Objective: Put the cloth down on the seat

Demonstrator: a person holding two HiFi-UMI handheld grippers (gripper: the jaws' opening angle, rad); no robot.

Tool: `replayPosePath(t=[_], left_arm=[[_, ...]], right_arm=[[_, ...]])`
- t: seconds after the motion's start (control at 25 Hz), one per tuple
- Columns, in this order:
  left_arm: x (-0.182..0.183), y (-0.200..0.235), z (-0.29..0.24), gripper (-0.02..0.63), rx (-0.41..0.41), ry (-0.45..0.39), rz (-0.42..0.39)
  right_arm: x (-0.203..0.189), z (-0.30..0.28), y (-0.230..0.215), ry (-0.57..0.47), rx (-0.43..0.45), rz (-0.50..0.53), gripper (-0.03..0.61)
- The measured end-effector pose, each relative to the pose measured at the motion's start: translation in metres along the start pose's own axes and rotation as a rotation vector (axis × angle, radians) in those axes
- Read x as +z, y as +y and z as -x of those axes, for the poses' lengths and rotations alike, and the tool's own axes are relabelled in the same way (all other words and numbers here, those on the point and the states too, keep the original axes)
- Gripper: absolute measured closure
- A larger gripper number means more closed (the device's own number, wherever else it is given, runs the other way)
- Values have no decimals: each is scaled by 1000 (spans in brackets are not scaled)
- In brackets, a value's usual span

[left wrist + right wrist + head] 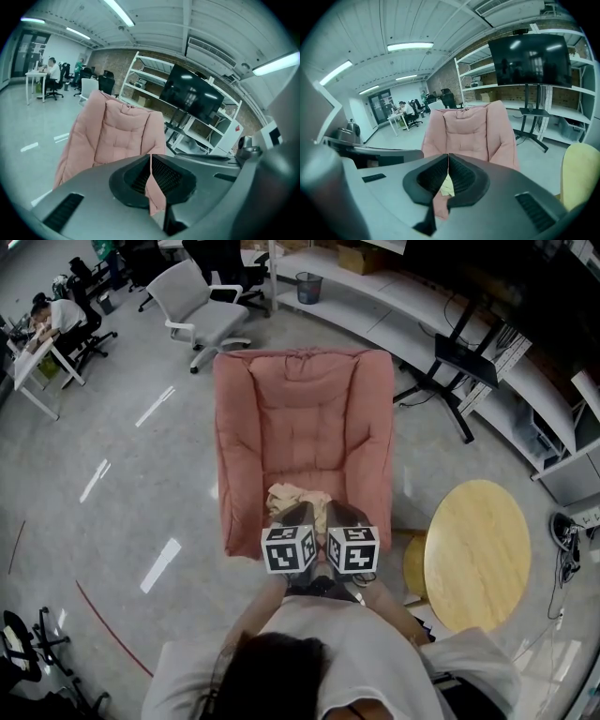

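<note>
A crumpled cream cloth [292,496] lies on the front part of the seat [314,465] of a quilted pink padded armchair [300,409], in an open office with shelving along the wall. A person stands at the chair's front edge holding two grey grippers with marker cubes side by side over the cloth's near edge. The left gripper [151,158] is clenched, and only pink upholstery shows behind its tips. The right gripper [448,158] is clenched too, with cream fabric showing just below its meeting jaws, though none appears pinched between them.

The cloth looks to be down, but it sits close to the seat's front lip. If a fold has caught in the right jaws, pulling away could drag it off the cushion. Resting bunched so near the edge, it might also slip to the floor.
</note>
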State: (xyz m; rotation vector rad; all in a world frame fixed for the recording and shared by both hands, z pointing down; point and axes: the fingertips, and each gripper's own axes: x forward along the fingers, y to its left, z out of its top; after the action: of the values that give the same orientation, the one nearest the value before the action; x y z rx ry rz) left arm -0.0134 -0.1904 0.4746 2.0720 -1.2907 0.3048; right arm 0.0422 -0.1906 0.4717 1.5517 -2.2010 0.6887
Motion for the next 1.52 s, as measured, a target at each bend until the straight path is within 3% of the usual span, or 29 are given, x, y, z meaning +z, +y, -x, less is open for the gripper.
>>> replayPosePath(t=[0.68,1.52], left_arm=[[15,-9,7,586,-24,-67,-42],[-1,7,13,586,-28,-57,-50]], right_arm=[[16,7,2,-48,-7,50,551],[13,6,18,-56,-4,103,551]])
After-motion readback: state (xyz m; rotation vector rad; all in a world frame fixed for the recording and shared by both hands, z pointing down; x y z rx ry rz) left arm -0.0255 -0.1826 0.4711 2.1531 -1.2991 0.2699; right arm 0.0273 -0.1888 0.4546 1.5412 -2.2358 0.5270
